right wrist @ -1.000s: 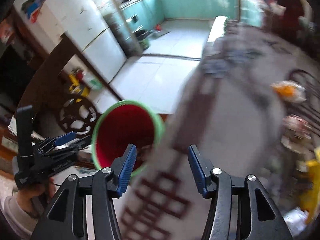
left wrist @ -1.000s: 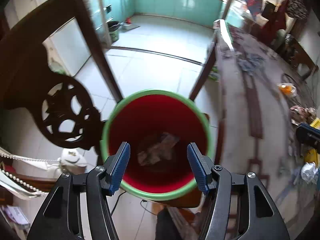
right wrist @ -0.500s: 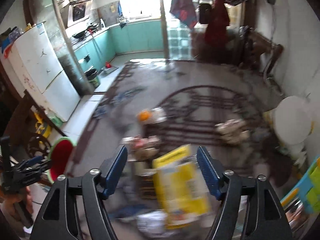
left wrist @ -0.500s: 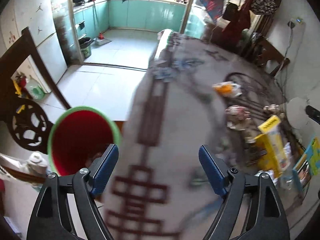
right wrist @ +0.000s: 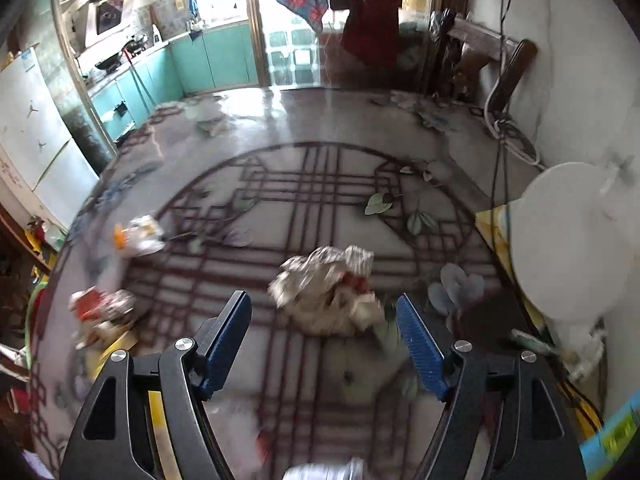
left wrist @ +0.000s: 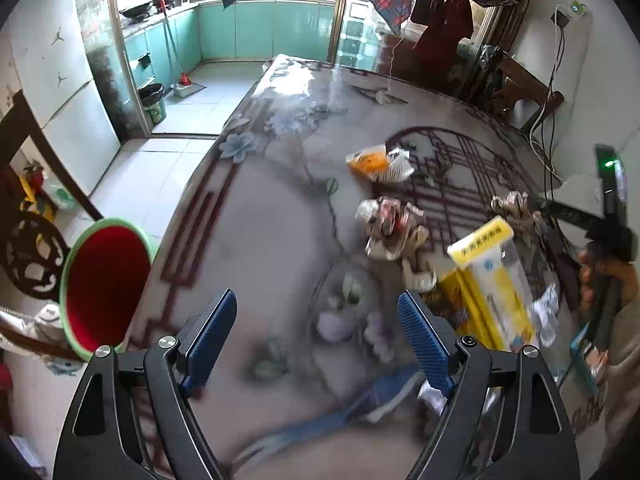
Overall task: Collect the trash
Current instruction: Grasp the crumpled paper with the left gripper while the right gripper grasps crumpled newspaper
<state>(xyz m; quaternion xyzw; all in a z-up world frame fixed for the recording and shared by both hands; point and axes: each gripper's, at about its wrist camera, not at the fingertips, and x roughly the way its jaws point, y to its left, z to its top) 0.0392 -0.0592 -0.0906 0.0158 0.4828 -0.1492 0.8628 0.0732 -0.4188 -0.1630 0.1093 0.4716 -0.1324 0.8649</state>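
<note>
Red bin (left wrist: 105,284) stands left of the left tongs (left wrist: 316,334), off the worktop (left wrist: 260,216) edge. Both tongs open, empty. Crumpled wrapper (right wrist: 328,292) lies just ahead of the right tongs (right wrist: 324,336). Several trash pieces remain; collection appears unfinished.

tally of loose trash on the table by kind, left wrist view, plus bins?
Crumpled wrappers: 3 — orange-and-white wrapper, red-and-white wrapper, beige wrapper
Yellow boxes: 1 — yellow box
White crumpled scraps: 1 — white scrap
Bins: 1 — red bin, beside the table edge
Total: 6. Blurred bits near the bottom edge not counted.
</note>
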